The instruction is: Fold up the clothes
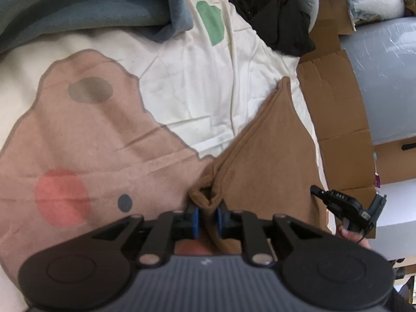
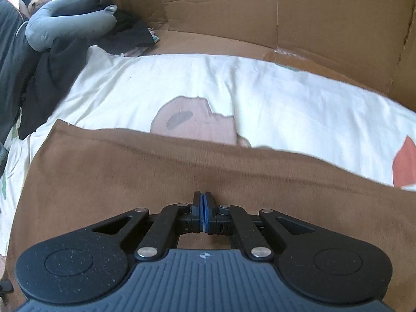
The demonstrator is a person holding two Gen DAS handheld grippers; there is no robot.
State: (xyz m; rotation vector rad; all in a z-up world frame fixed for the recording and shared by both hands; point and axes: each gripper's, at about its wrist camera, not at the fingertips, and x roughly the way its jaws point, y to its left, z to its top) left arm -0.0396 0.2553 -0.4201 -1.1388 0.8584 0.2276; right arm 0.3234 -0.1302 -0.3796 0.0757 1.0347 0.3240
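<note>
Left wrist: brown garment bunched between left gripper pads.

place: home bedroom | evidence: printed bedsheet, blanket, cardboard boxes

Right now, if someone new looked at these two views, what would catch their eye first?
The brown garment spread across the printed bedsheet, a bunched fold of it between the left gripper pads. Next, the sheet's big pink patch with a red dot, at the left in the left view. Cardboard walls the far side.
</note>
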